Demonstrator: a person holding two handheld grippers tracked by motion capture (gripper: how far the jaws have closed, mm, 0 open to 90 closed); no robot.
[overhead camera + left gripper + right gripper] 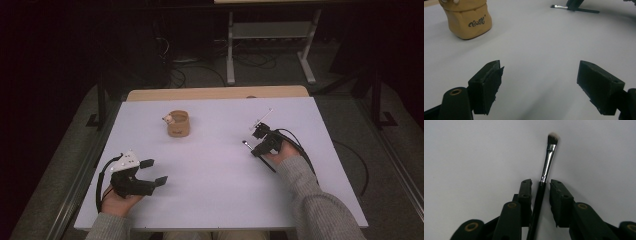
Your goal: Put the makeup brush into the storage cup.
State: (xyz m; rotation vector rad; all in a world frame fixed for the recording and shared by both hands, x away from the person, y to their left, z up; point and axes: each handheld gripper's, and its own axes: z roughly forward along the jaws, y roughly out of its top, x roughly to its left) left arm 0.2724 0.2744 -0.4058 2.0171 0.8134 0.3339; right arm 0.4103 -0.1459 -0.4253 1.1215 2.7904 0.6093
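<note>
- Black jaws of the right tongs (541, 195) rise close to the lens in the right gripper view, standing narrowly apart on either side of a slim make-up brush (545, 167) with a black handle, a silver ferrule and a pale bristle tip.
- One jaw lies against the handle; a thin gap shows at the other, so the jaws stand a little apart and are not yet clamped on it.
- Brush handle runs between the jaws, and the bristle end lies out ahead of their tips on the white worktop (474, 152).
- From the high view, the right tongs (254, 140) sit low on the worktop with a grey-sleeved hand behind them.
- Left tongs (154, 171) rest well apart from the right pair, jaws spread wide with nothing between them.
- Beyond the left tongs, ahead and to one side, stands a tan, rounded soft holder (469, 20) with dark lettering, well clear of both pairs.
- Something small and pale sits at the holder's rim; what it is cannot be told.
</note>
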